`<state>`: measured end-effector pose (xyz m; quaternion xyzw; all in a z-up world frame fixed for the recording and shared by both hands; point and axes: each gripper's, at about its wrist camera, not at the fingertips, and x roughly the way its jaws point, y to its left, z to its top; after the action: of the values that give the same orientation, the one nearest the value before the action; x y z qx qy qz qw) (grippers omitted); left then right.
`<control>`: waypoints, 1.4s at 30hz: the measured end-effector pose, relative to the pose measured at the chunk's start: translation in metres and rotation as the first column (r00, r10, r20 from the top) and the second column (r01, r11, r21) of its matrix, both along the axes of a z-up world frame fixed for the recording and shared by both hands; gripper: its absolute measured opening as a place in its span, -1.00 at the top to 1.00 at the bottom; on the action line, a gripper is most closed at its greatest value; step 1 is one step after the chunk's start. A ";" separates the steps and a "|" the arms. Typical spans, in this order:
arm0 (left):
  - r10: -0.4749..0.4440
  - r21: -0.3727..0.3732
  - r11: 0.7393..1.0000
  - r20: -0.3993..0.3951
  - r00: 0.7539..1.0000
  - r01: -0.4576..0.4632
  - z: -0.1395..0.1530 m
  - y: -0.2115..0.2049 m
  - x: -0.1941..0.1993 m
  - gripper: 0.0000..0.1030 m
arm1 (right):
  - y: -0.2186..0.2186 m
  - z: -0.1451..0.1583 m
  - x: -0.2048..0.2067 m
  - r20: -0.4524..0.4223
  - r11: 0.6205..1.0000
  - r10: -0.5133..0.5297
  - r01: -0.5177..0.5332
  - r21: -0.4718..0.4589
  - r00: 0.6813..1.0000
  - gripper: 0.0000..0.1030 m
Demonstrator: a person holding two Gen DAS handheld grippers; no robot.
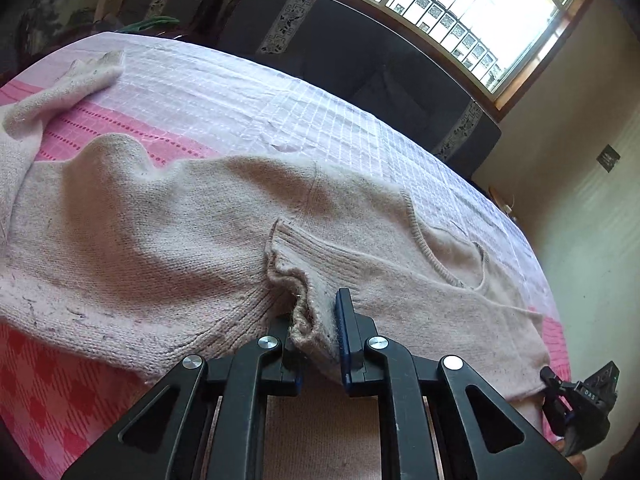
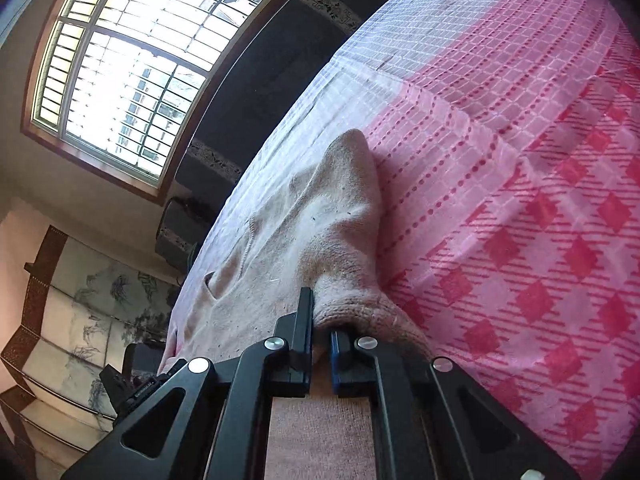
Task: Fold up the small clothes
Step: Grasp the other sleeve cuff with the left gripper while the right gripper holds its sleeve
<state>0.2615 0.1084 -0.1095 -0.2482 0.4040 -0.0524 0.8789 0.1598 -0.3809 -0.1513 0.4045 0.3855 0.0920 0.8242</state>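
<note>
Left hand-held gripper (image 1: 316, 320) clamps sweater (image 1: 160, 232) cuff | right hand-held gripper (image 2: 320, 320) grips sweater hem | sweater spread on pink bedspread (image 2: 520, 200)

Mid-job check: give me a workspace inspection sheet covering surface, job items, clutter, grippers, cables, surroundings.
Surface: pink and white checked cloth, covering the table.
Job's things: beige knit sweater lying spread, one sleeve stretched outward.
Clutter: nothing seen.
Grippers: left gripper shut on a bunched ribbed cuff; right gripper shut on the sweater's ribbed edge.
Cables: nothing seen.
Surroundings: barred window, dark cushioned bench, painted folding screen.
</note>
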 end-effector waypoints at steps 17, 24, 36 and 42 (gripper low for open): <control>0.108 0.262 0.957 0.085 0.991 -0.127 0.033 0.041 -0.023 -0.72 | 0.007 -0.001 0.002 -0.002 0.999 0.021 -0.022 -0.043 1.000 0.78; 0.196 0.461 0.866 0.043 0.980 -0.193 0.081 0.150 -0.003 -0.86 | 0.002 -0.005 -0.001 0.010 1.000 0.019 -0.020 0.014 1.000 0.78; 0.137 -0.015 0.989 -0.287 0.948 -0.147 0.008 0.290 0.066 -0.23 | 0.001 -0.004 -0.004 0.016 1.000 0.004 -0.005 0.020 1.000 0.78; 0.107 -0.029 0.993 -0.245 0.964 -0.118 0.006 0.278 0.075 0.90 | 0.002 -0.003 -0.002 0.011 1.000 0.002 -0.002 0.001 1.000 0.78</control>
<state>0.3367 0.3869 -0.1037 -0.2944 0.4924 0.0196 0.8188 0.1578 -0.3786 -0.1545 0.4040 0.3814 0.0951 0.8260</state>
